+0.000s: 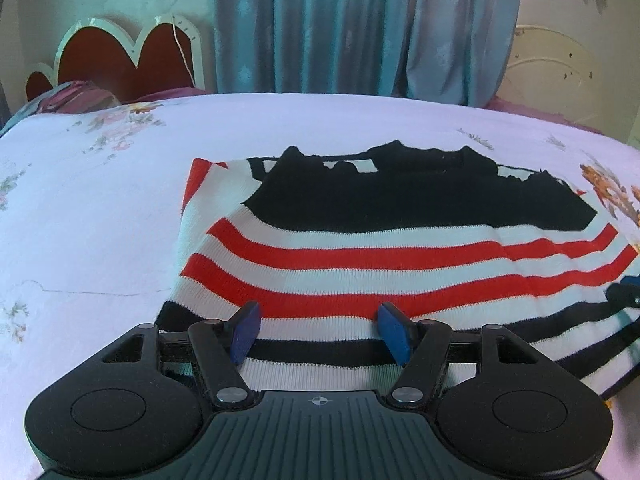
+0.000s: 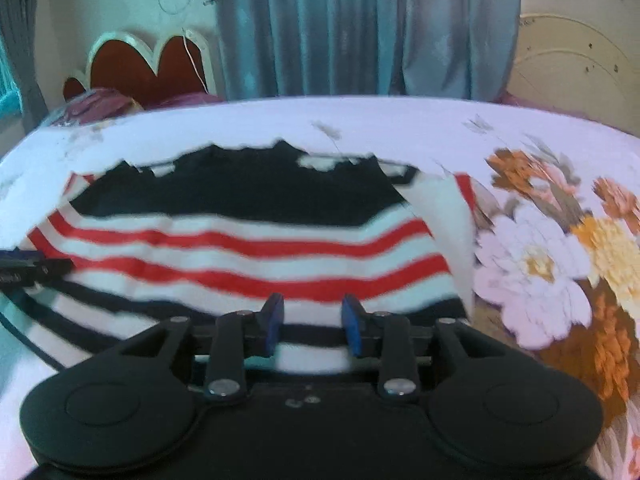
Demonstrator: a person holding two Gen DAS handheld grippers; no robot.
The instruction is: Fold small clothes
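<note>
A small knitted sweater (image 1: pixel 380 240) lies flat on the bed, black at the far end, red and white stripes in the middle, black and white stripes near me. Its sides look folded inward. My left gripper (image 1: pixel 320 332) is open over the near left striped hem, nothing pinched between its blue pads (image 1: pixel 246 332). My right gripper (image 2: pixel 312 328) hovers over the near right hem of the sweater (image 2: pixel 248 248), its blue pads apart with a clear gap and no cloth between them. Each view catches the other gripper at the sweater's side edge (image 1: pixel 624 292), (image 2: pixel 24 268).
The bed sheet (image 1: pixel 100 220) is white with flower prints, a large bloom (image 2: pixel 532 264) right of the sweater. A red headboard (image 1: pixel 120 56) and a pillow stand at the far left. Blue curtains (image 1: pixel 360 24) hang behind the bed.
</note>
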